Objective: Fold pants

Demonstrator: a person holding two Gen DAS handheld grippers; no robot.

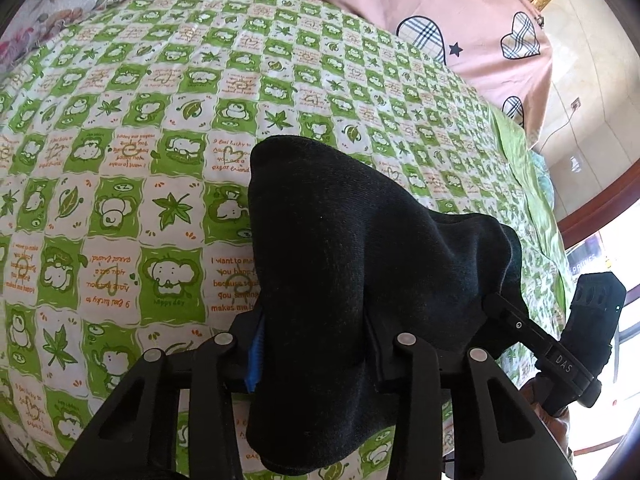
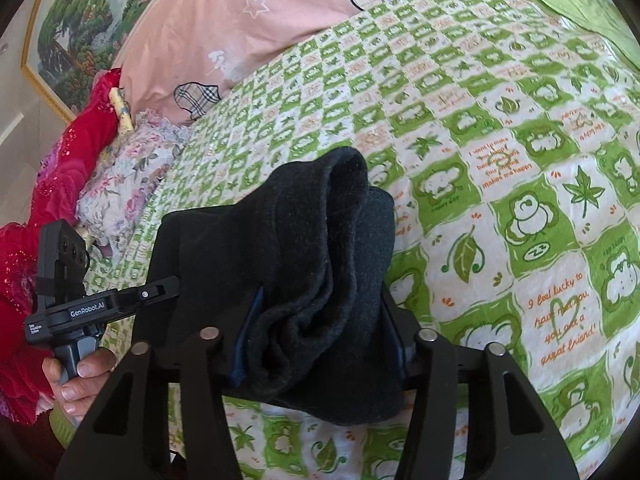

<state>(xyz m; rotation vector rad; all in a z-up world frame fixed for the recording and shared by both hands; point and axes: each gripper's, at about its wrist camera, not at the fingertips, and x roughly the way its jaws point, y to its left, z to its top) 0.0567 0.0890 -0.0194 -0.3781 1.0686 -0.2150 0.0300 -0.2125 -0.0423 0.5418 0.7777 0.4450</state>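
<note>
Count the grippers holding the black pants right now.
2. The left gripper is clamped on a bunch of the black pants over the green checked bedspread; the right gripper grips another bunch beside it. Fingertips are hidden by cloth.

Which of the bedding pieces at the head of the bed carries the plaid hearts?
The pink quilt, marked with plaid hearts and stars. The floral pillow shows flowers, and the red cloth is plain glittery red.
</note>
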